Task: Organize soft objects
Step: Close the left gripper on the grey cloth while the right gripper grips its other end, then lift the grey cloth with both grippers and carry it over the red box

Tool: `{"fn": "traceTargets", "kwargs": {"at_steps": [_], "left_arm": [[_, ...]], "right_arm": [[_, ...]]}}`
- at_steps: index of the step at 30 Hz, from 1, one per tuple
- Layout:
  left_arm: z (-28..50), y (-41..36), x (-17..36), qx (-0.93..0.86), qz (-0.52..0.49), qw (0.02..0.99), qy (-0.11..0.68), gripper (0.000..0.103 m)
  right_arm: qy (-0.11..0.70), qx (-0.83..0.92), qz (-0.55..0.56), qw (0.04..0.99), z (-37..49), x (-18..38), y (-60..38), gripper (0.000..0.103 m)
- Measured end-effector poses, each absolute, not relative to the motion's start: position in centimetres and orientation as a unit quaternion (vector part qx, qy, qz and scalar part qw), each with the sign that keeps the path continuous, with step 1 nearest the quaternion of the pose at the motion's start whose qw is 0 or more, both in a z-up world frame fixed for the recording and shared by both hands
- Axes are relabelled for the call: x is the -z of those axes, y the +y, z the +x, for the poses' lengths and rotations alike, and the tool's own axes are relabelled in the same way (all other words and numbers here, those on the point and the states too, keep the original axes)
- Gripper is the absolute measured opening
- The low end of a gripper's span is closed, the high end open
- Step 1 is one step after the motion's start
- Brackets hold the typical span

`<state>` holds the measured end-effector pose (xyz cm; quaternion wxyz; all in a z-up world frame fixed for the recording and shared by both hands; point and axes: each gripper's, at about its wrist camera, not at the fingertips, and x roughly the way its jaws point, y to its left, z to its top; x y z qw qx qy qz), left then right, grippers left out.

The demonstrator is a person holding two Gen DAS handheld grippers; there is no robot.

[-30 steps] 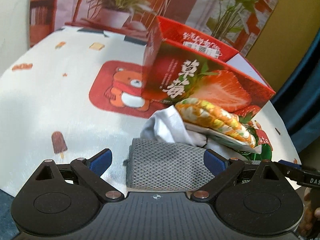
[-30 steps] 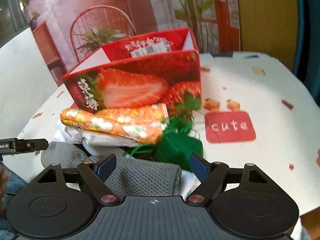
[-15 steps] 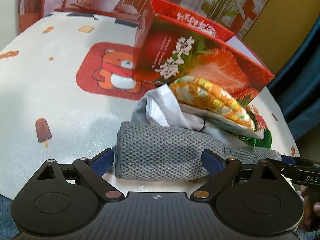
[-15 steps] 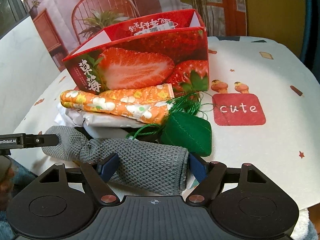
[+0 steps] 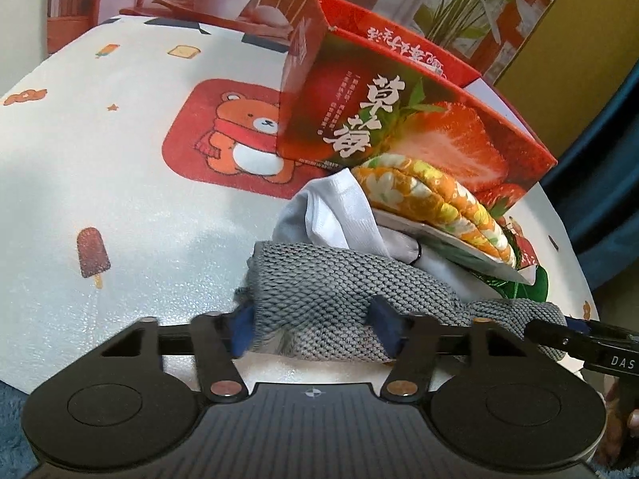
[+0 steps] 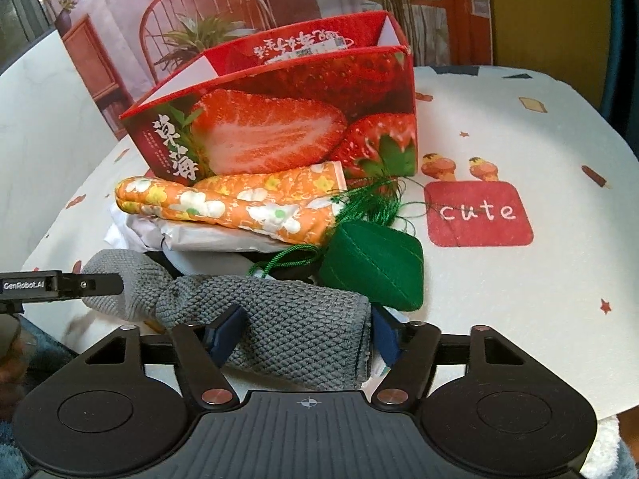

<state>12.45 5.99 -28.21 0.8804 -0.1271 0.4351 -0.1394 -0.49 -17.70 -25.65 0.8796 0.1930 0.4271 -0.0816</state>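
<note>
Both grippers, left (image 5: 315, 325) and right (image 6: 307, 337), wide open a moment ago, are closing on the grey cloth (image 6: 279, 327) (at the table's (image 5: 120, 199) near edge), pads pressing its ends, readying a lift.

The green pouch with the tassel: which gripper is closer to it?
Right. The right gripper closes on the grey cloth just in front of the green pouch; the left gripper closes on the cloth's far end.

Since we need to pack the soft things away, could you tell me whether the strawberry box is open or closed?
Open. The strawberry box stands upright on the table with its top flaps up, and its inner walls show from above. Whether anything lies inside cannot be told.
</note>
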Motion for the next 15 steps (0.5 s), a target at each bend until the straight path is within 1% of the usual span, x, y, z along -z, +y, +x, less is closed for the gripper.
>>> {"fn": "traceTargets", "kwargs": {"at_steps": [1, 3, 6, 10, 15], "left_arm": [[12.4, 6.0, 28.1, 0.141, -0.127, 0.881, 0.434, 0.043], [12.2, 5.7, 27.7, 0.145, -0.121, 0.884, 0.428, 0.028], [11.8, 5.3, 27.0, 0.152, -0.108, 0.892, 0.413, 0.019], [11.1, 5.0, 25.9, 0.158, -0.097, 0.903, 0.387, 0.015], [10.4, 5.0, 24.5, 0.162, -0.091, 0.916, 0.355, 0.014]], "right_arm": [[0.424, 0.081, 0.191, 0.881, -0.5, 25.4, -17.7, 0.056], [0.415, 0.083, 0.188, 0.886, -0.6, 25.0, -17.7, 0.052], [0.401, 0.079, 0.189, 0.893, -0.8, 24.4, -17.8, 0.043], [0.381, 0.07, 0.182, 0.904, -0.8, 23.5, -17.5, 0.032], [0.358, 0.061, 0.179, 0.915, -0.7, 22.3, -17.6, 0.029]]}}
